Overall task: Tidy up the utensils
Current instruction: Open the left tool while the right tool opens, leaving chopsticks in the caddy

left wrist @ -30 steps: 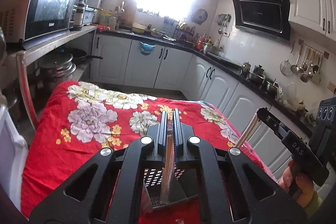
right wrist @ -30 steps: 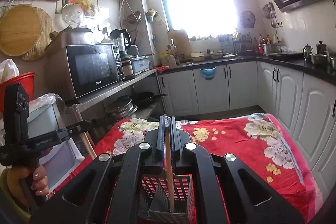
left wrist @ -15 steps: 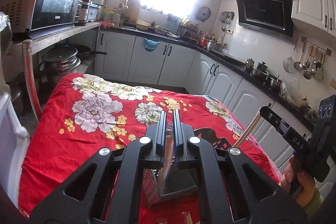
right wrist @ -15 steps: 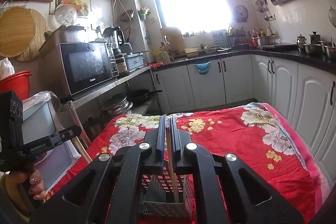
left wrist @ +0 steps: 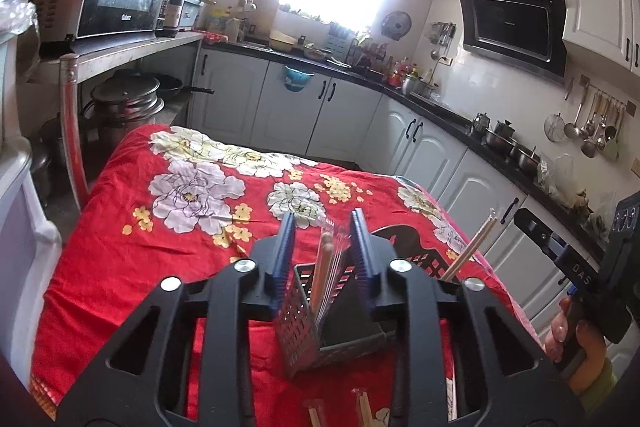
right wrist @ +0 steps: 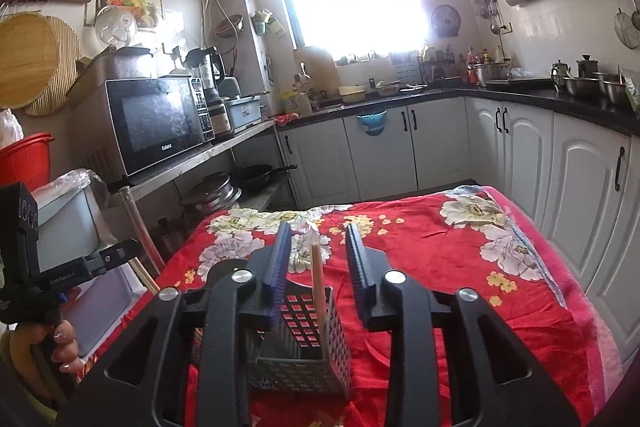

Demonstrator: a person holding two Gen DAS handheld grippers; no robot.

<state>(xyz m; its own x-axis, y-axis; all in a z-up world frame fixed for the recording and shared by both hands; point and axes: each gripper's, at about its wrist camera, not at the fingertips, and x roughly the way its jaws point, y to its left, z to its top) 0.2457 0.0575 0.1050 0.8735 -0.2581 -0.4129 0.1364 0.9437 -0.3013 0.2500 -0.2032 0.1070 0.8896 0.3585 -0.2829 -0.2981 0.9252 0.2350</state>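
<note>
A grey perforated utensil holder (left wrist: 320,323) stands on the red floral tablecloth (left wrist: 160,247); it also shows in the right wrist view (right wrist: 308,347). My left gripper (left wrist: 323,247) is open just above it, with a plastic-wrapped pair of chopsticks (left wrist: 322,275) standing in the holder between the jaws. My right gripper (right wrist: 316,255) is open too, and a wrapped chopstick pair (right wrist: 318,283) stands in the holder between its jaws. The right gripper's chopsticks also show in the left wrist view (left wrist: 472,247).
More wrapped chopsticks (left wrist: 340,411) lie on the cloth at the near edge. A black trivet-like object (left wrist: 404,243) lies behind the holder. White cabinets (right wrist: 560,179) run along the right, a microwave shelf (right wrist: 160,119) along the left.
Both grippers have opened and let go of their chopsticks, which now stand in the holder. Both cameras have pulled back and risen slightly.
</note>
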